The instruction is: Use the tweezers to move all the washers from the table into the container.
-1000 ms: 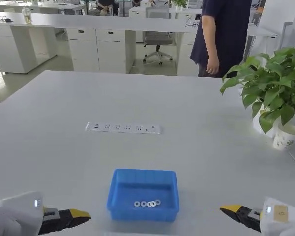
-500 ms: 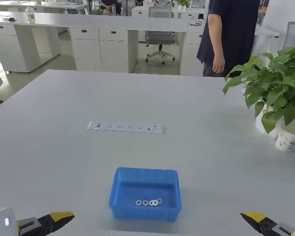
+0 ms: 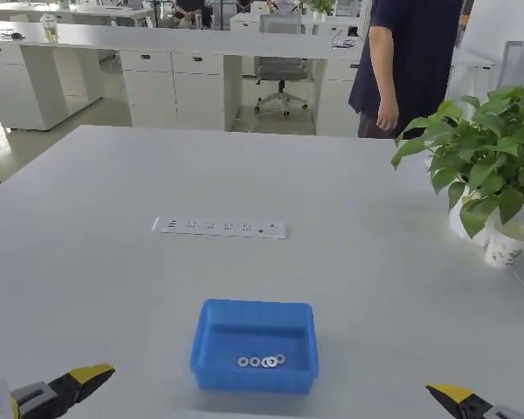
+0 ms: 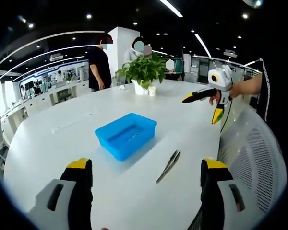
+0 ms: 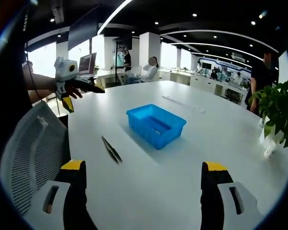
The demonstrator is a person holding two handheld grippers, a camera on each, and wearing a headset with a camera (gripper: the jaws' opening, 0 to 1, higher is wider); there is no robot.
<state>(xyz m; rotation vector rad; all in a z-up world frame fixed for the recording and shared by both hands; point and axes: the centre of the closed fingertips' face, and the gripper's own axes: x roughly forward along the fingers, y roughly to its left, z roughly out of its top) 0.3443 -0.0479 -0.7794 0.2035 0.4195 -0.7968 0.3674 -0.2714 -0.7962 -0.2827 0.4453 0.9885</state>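
- While reading from the jaws out: see left gripper [image 4: 146, 165] spread to full width, nothing between the jaws; same for right gripper [image 5: 143, 166], wide apart and empty.
- Hovering low over the near edge of the table [image 4: 62, 139], one to each side, both short of the container [image 4: 116, 146].
- Tweezers [image 4: 168, 166] lying flat and loose on the table, between near edge and container, touching neither gripper.
- Container blue, open-topped; short row of washers [image 3: 262, 360] on its floor, close to the near wall.
- Can't spot a washer on the bare tabletop; too small a part to rule out from the fisheye views.
- Reads as the tail end of the job: transfer looks complete, tool parked.
- Next move, as a guess: sweep the tabletop for strays. If any, need to shut one gripper across the tweezers' arms, with a low, flat approach and a grip far enough back to leave the tips free to pinch.
- Further out, clear of the work: power strip [image 3: 220, 228] beyond the container, potted plant [image 3: 480, 157] and paper cup [image 3: 506, 244] at the right edge, person [image 3: 410, 52] standing at the far side.
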